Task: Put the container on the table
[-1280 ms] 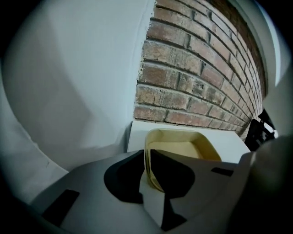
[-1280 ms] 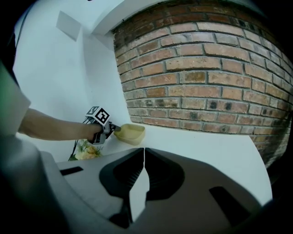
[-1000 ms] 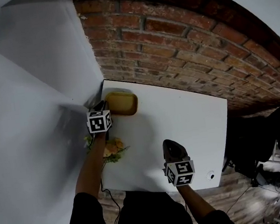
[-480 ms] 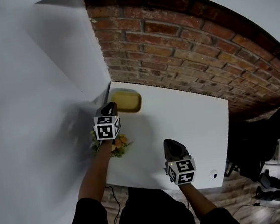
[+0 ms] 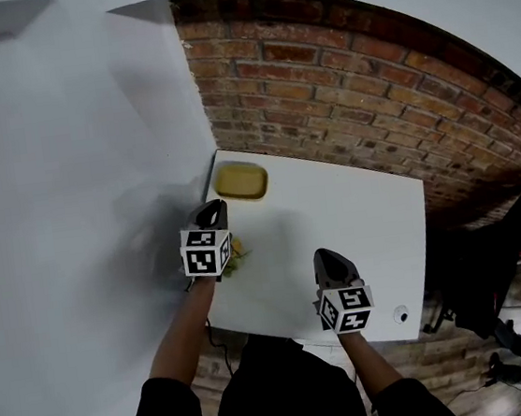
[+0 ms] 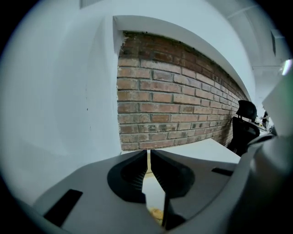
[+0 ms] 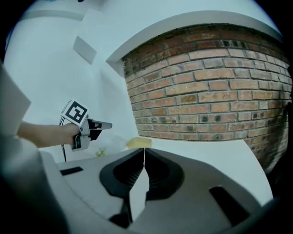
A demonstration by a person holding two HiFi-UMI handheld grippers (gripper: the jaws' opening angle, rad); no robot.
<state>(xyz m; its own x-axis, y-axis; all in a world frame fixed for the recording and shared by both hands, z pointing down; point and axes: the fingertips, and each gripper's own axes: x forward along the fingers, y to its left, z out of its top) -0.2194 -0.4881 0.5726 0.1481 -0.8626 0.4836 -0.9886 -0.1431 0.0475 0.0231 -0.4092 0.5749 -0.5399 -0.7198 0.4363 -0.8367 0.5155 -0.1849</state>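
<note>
At the left, the left gripper (image 5: pixel 212 214) hovers over the near-left edge of the white table (image 5: pixel 357 228), its jaws drawn almost together with only a slit between them and nothing in it. Just beneath it lies a small bunch of orange flowers and greenery (image 5: pixel 235 252). Beyond, the yellow container (image 5: pixel 241 180) sits flat on the table's far left corner by the brick wall (image 5: pixel 340 89), apart from both grippers. Further right, the right gripper (image 5: pixel 326 256) hangs over the near edge, jaws closed on nothing. The placing looks done, with nothing apparently left to do.
</note>
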